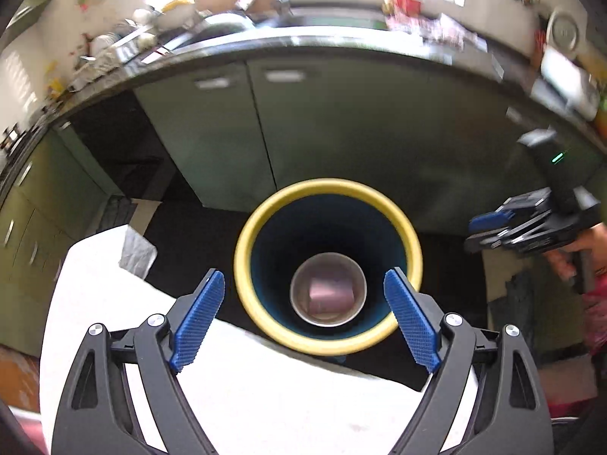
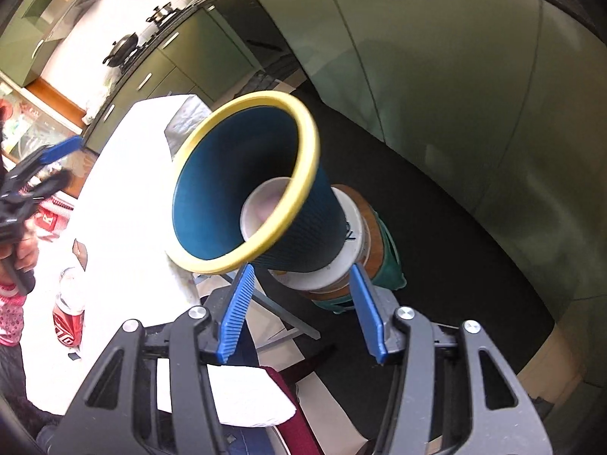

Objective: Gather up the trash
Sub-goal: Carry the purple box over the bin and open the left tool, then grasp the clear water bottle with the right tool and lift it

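A tall blue bin with a yellow rim [image 1: 328, 341] stands past the edge of a white table [image 1: 242, 390]. A white cup [image 1: 328, 294] lies at its bottom. My left gripper [image 1: 303, 318] is open and empty, just above and in front of the bin's mouth. In the right wrist view the bin [image 2: 292, 174] tilts across the middle, with the cup [image 2: 265, 204] inside. My right gripper [image 2: 299, 314] is open and empty, below the bin's side. A crushed plastic bottle with a red label [image 2: 68, 318] lies on the white table [image 2: 125, 208].
Green cabinets [image 1: 341, 125] under a dark, cluttered counter [image 1: 265, 43] stand behind the bin. A white and brown stack on a teal base [image 2: 364, 261] sits behind the bin. A grey wrapper [image 1: 136, 252] lies at the table's far corner. The floor [image 2: 455, 265] is dark.
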Demonstrator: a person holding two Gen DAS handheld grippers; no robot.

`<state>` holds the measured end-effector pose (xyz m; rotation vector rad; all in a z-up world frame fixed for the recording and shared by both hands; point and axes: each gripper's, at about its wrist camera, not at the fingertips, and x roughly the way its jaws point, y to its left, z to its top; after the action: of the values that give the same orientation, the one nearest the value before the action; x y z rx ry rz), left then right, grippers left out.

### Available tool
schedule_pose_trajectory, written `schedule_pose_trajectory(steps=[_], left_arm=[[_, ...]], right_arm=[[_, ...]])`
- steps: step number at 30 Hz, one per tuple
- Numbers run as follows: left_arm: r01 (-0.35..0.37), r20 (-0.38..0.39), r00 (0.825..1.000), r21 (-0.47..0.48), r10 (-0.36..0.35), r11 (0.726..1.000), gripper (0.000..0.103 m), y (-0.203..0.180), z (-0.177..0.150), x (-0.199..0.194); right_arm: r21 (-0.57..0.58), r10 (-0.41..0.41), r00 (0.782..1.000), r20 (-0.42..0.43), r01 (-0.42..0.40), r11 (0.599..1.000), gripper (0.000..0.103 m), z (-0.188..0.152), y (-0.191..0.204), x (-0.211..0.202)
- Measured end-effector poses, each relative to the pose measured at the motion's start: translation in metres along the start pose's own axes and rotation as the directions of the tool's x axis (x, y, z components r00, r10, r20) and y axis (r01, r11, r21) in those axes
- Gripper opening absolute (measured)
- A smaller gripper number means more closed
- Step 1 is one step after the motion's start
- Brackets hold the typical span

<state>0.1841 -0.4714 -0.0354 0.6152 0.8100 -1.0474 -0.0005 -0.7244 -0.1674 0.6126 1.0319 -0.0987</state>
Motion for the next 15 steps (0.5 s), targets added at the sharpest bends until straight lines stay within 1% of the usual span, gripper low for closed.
schedule_pose_trajectory(steps=[2, 4, 6, 8, 9, 12, 15], left_arm=[[-0.006, 0.063, 0.998, -0.043, 0.008, 0.999, 0.092, 0.007, -0.015, -0.036], [-0.028, 0.12, 0.992, -0.099, 0.04, 0.995, 0.093, 0.019, -0.034, -0.074], [-0.061, 0.171, 0.981, -0.167, 0.09, 0.984, 0.096, 0.028, -0.06, -0.11], [-0.104, 0.209, 0.965, -0.239, 0.156, 0.966, 0.097, 0.04, -0.089, -0.141], [-0.129, 0.224, 0.955, -0.276, 0.194, 0.952, 0.097, 0.047, -0.104, -0.156], [-0.187, 0.242, 0.922, -0.406, 0.303, 0.894, 0.098, 0.071, -0.156, -0.192], [-0.219, 0.215, 0.903, -0.517, 0.373, 0.827, 0.098, 0.094, -0.208, -0.214]], right_arm=[[-0.022, 0.001, 1.0, -0.006, -0.001, 1.0, 0.05, 0.0, 0.013, 0.003], [-0.048, 0.004, 1.0, -0.013, -0.005, 0.999, 0.05, 0.001, 0.028, 0.006], [-0.083, 0.011, 1.0, -0.025, -0.013, 0.996, 0.051, 0.002, 0.047, 0.01], [-0.124, 0.016, 0.999, -0.041, -0.021, 0.992, 0.051, 0.004, 0.066, 0.015], [-0.154, 0.019, 0.999, -0.051, -0.026, 0.988, 0.051, 0.005, 0.08, 0.018], [-0.244, 0.035, 0.996, -0.084, -0.055, 0.968, 0.051, 0.005, 0.125, 0.027], [-0.352, 0.064, 0.99, -0.123, -0.104, 0.93, 0.051, 0.003, 0.179, 0.034]])
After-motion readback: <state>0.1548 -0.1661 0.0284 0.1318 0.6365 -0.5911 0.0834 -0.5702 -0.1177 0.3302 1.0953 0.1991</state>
